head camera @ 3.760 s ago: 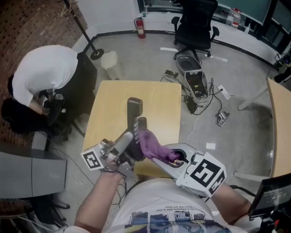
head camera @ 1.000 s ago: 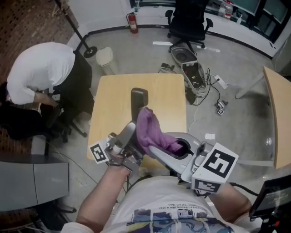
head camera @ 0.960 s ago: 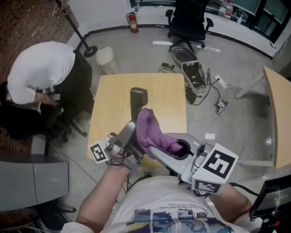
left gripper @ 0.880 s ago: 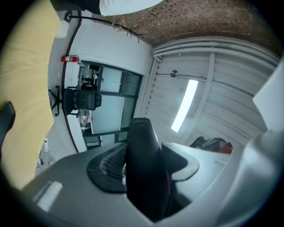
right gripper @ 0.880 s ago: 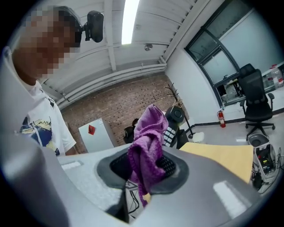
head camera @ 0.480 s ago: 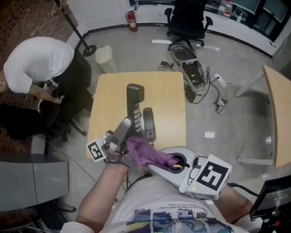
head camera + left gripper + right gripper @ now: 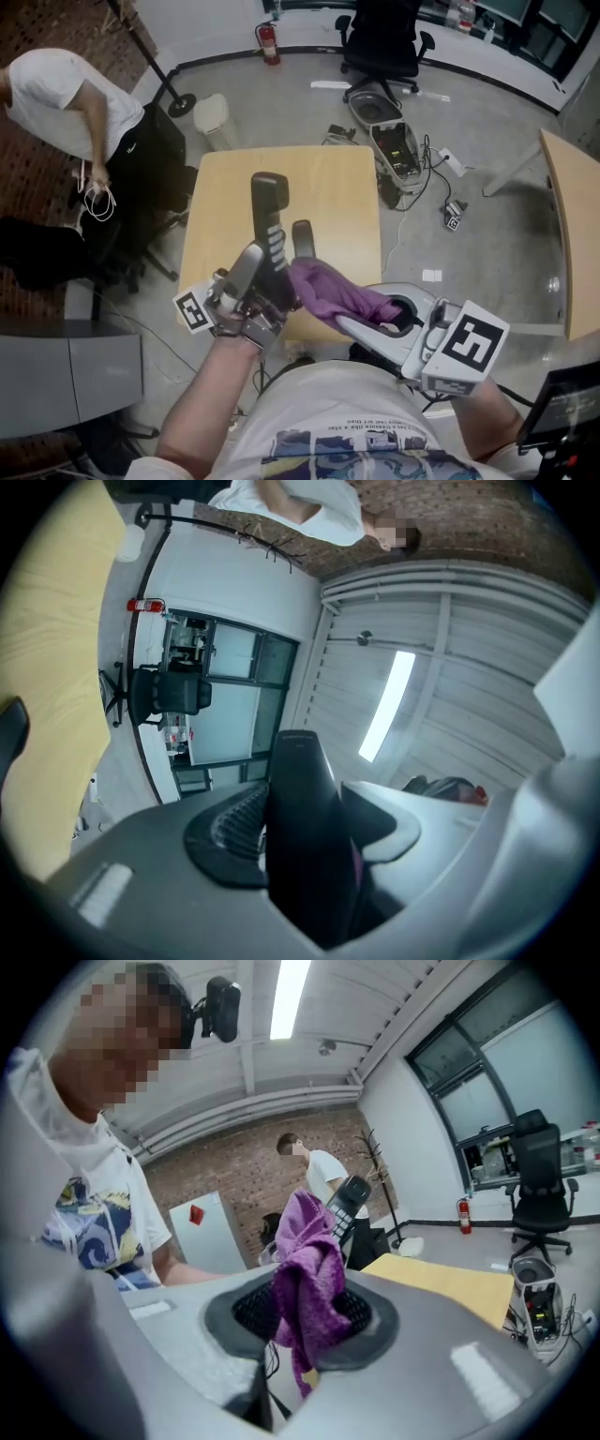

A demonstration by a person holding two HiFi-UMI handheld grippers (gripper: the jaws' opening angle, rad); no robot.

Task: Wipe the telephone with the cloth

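Two sets of fingers share the work. The fingers [image 7: 223,829] of the left gripper [image 7: 305,827] are clenched on the lower end of the black telephone [image 7: 266,208]. They hold the handset off the wooden counter [image 7: 342,187], tilted with its earpiece end up and away from the person and its keypad showing.

Across from it, the fingers [image 7: 248,1312] of the right gripper [image 7: 305,1321] grasp a bunched purple cloth [image 7: 330,289]. The cloth's free end meets the right side of the handset just above the left grip. A second dark oblong piece [image 7: 302,239] lies on the counter just beside the handset; what it is cannot be told. Farther off, a person in a white shirt [image 7: 56,94] bends near a brick wall, and an office chair [image 7: 384,37] stands beyond the counter.

The wipe itself appears to be under way, with the cloth at the low end of the handset. The next move likely calls for drawing the cloth up along the keypad toward the earpiece, while the left hand holds firm enough that the handset does not pivot. The stretch covered by the left fingers would seemingly need a fresh hold, or a turn of the handset, before the cloth can reach it.
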